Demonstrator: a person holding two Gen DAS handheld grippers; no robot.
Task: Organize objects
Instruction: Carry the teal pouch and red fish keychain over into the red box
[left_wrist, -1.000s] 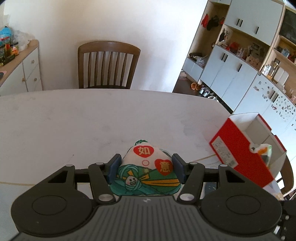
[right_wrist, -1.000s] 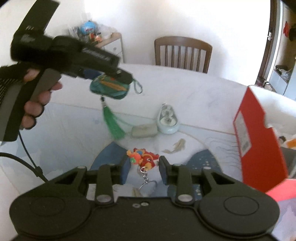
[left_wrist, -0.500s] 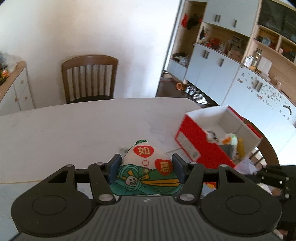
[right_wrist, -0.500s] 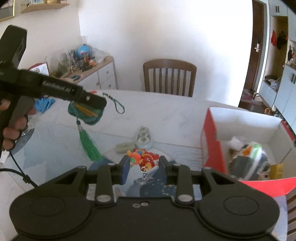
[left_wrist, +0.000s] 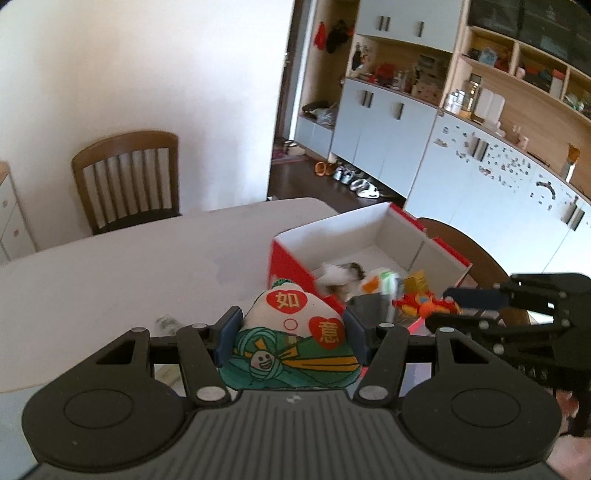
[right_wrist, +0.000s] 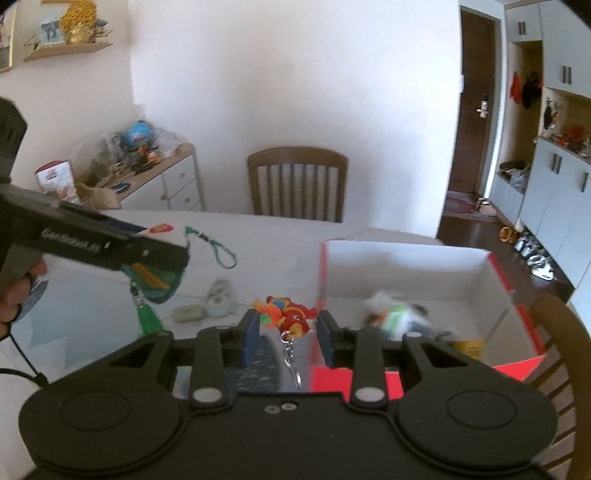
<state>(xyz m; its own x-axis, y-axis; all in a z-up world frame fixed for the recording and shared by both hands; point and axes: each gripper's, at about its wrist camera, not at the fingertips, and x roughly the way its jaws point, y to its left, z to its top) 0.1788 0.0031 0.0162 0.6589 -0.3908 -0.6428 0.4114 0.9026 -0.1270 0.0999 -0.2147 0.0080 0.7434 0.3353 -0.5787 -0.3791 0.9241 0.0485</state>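
The left wrist view looks forward along its fingers from above the counter, facing the red box close ahead; the right wrist view faces the same red box from its near side, slightly higher; both share the box, the wooden chair beyond it, and each other's gripper.

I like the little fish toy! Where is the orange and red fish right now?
The fish keychain is pinched in the right gripper, up in the air beside the near left corner of the red box, its metal ring dangling below.
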